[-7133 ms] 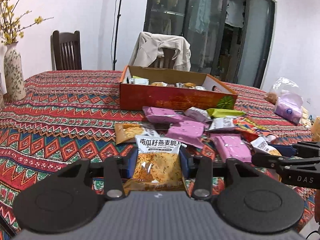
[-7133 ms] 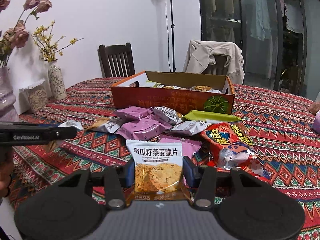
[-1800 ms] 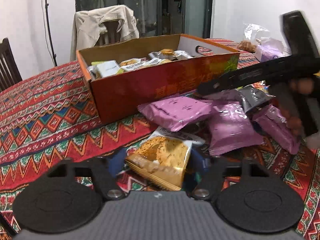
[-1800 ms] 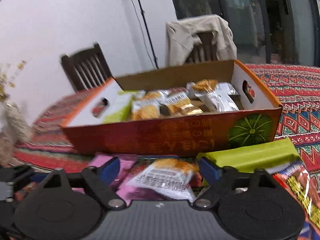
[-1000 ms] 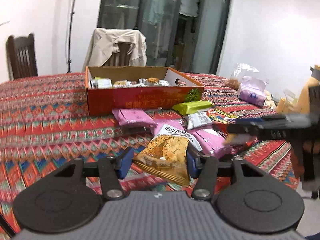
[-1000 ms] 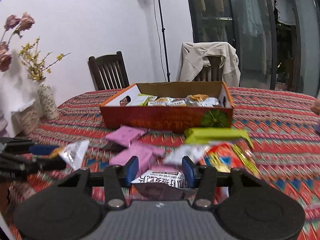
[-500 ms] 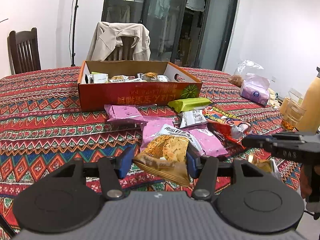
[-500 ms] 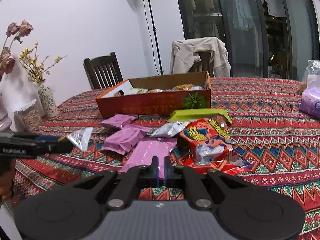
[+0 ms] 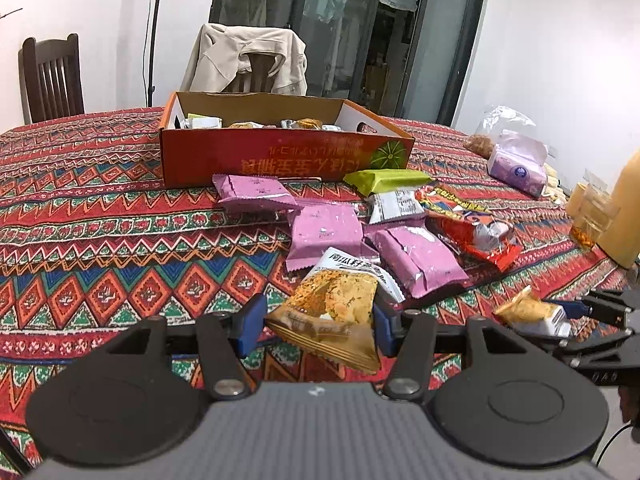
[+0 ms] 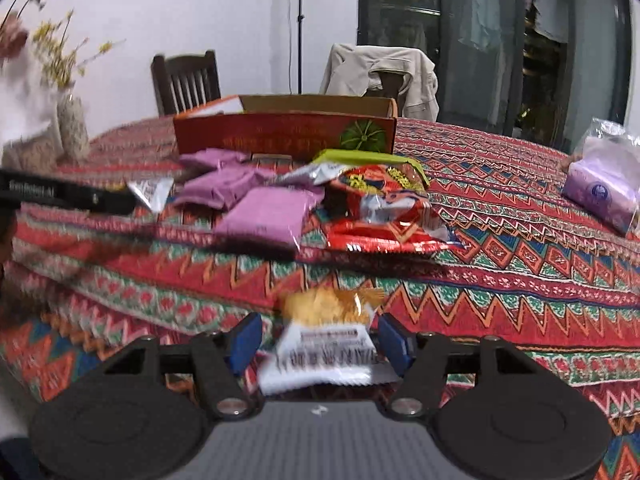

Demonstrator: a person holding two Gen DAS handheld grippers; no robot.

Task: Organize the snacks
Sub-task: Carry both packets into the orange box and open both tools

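My left gripper (image 9: 318, 326) is shut on an orange crisp packet (image 9: 332, 316), held tilted above the near table edge. My right gripper (image 10: 320, 340) is shut on another crisp packet (image 10: 326, 344); it also shows at the right of the left wrist view (image 9: 532, 314). The orange cardboard box (image 9: 280, 156) with several snacks inside stands at the far middle; it shows in the right wrist view too (image 10: 284, 134). Purple packets (image 9: 326, 232), a green packet (image 9: 386, 180) and a red bag (image 9: 468, 224) lie loose in front of it.
The patterned tablecloth (image 9: 100, 216) covers the table. A vase with flowers (image 10: 72, 124) stands far left. A purple tissue pack (image 9: 518, 164) and a yellow bottle (image 9: 624, 208) are at the right. Chairs (image 9: 52, 76) stand behind the table. The left gripper's arm (image 10: 68, 196) crosses the left.
My right gripper, shut and empty half a second ago, now holds a crisp packet below the table's edge level. The left gripper keeps its packet and has hardly moved.
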